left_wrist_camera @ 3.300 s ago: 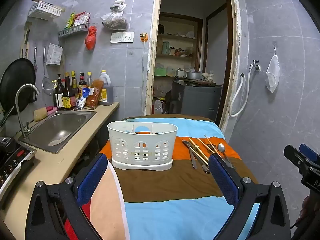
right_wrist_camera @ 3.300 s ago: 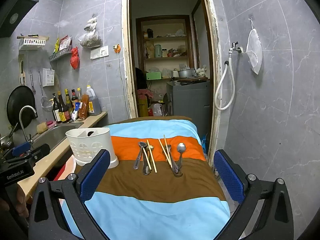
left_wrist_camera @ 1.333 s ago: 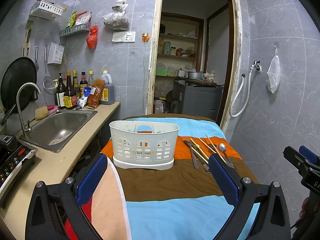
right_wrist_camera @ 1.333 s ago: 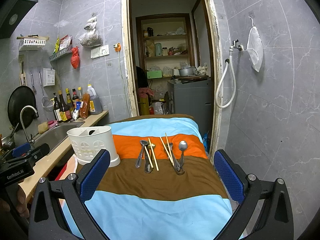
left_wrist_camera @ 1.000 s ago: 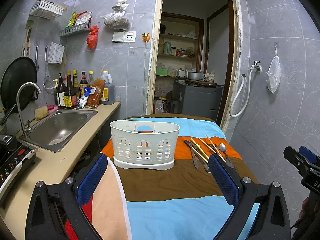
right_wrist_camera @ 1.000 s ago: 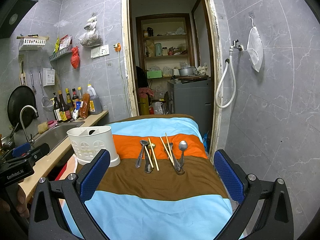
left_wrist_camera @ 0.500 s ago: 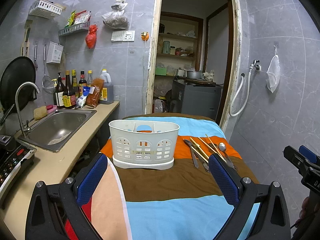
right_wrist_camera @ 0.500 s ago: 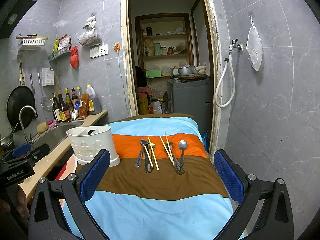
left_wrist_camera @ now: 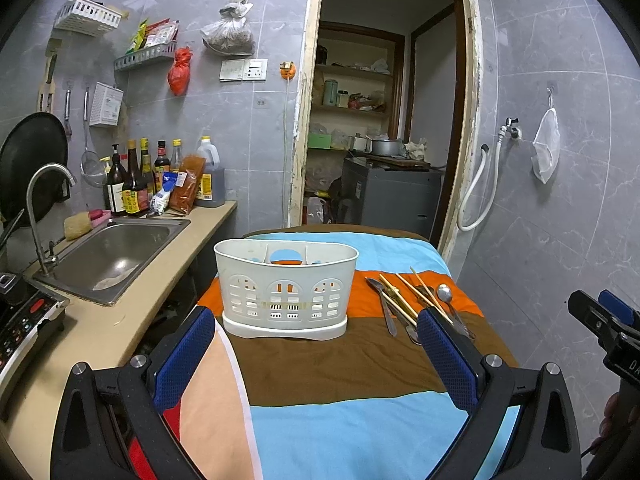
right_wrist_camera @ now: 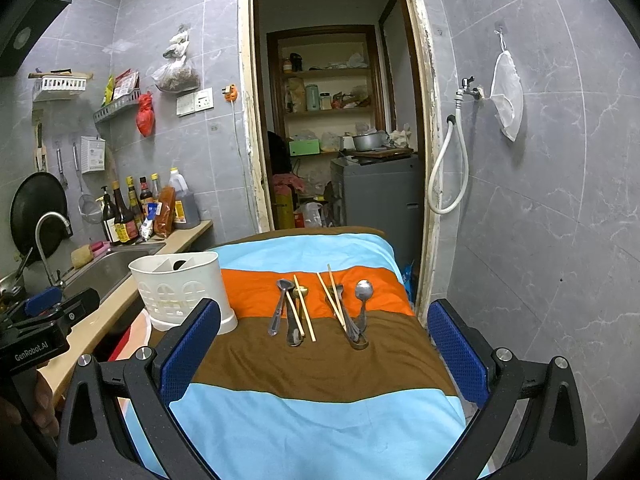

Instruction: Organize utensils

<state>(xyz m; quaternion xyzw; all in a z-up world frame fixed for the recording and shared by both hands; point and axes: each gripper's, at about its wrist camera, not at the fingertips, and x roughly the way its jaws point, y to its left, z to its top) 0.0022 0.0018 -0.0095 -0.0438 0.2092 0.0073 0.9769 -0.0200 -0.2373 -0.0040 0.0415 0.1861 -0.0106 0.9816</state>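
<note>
A white slotted utensil caddy (left_wrist_camera: pixel 285 292) (right_wrist_camera: pixel 182 290) stands on the striped cloth of the table (left_wrist_camera: pixel 340 360), with dividers inside and no utensils seen in it. To its right lie several spoons (right_wrist_camera: pixel 363 292) (left_wrist_camera: pixel 444 293) and wooden chopsticks (right_wrist_camera: pixel 305 308) (left_wrist_camera: pixel 398 300) in two loose groups across the orange and brown stripes. My left gripper (left_wrist_camera: pixel 314 356) hangs open in front of the caddy, holding nothing. My right gripper (right_wrist_camera: pixel 324 344) hangs open just short of the utensils, also holding nothing. Each gripper shows at the edge of the other's view.
Left of the table runs a beige counter (left_wrist_camera: pixel 100 320) with a steel sink (left_wrist_camera: pixel 116 248), a tap (left_wrist_camera: pixel 40 216), sauce bottles (left_wrist_camera: pixel 136 184) and a stove panel (left_wrist_camera: pixel 20 328). Behind the table is an open doorway (left_wrist_camera: pixel 380 120) to a pantry. A grey tiled wall (right_wrist_camera: pixel 540 200) with a hose closes the right side.
Both views have shifted only slightly. The caddy and utensils lie where they were, and both grippers stay open.
</note>
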